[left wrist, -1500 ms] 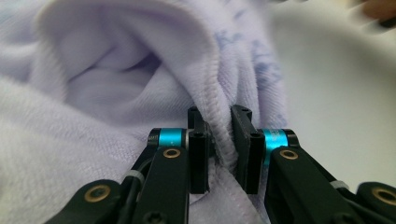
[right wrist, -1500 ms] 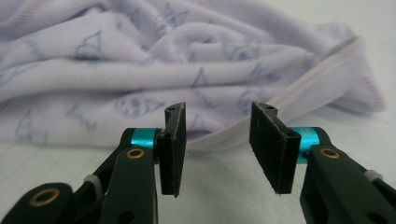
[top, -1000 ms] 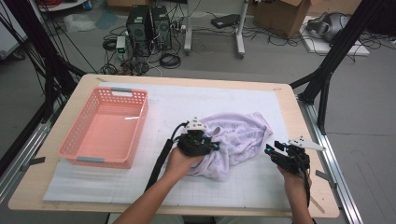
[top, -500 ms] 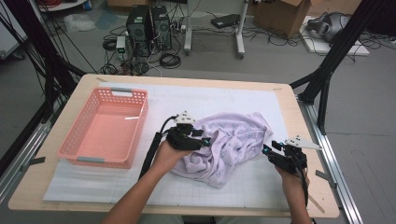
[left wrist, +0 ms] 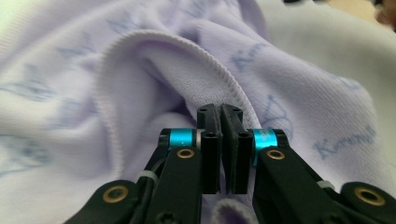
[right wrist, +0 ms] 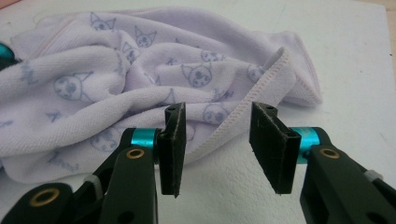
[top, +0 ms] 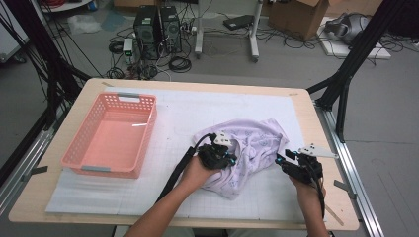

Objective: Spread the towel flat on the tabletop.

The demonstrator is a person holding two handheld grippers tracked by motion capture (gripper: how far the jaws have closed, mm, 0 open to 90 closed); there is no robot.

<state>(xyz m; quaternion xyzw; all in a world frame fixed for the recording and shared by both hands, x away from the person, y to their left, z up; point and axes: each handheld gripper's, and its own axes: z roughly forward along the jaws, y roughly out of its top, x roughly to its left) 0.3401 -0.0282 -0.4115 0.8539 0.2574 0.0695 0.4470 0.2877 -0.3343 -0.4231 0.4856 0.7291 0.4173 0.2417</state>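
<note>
A crumpled lilac towel (top: 257, 143) with a cat print lies right of centre on the white gridded mat (top: 197, 108). My left gripper (top: 220, 154) rests on the towel's left part. In the left gripper view its jaws (left wrist: 221, 112) are pressed together with a fold of the towel (left wrist: 116, 79) pinched between them, just under a ribbed hem. My right gripper (top: 290, 163) sits at the towel's right edge. In the right gripper view it (right wrist: 217, 116) stands open, low over the mat, with the stitched hem of the towel (right wrist: 116, 84) running just ahead of the gap.
A pink plastic basket (top: 79, 148) stands on the left of the mat with nothing in it. The wooden table edge (top: 326, 148) runs close to the right of my right gripper. Black frame legs and cables stand beyond the table.
My left gripper went left with the towel half a second ago and has come back right, bunching the cloth. The right gripper has shifted slightly left toward the towel's edge.
</note>
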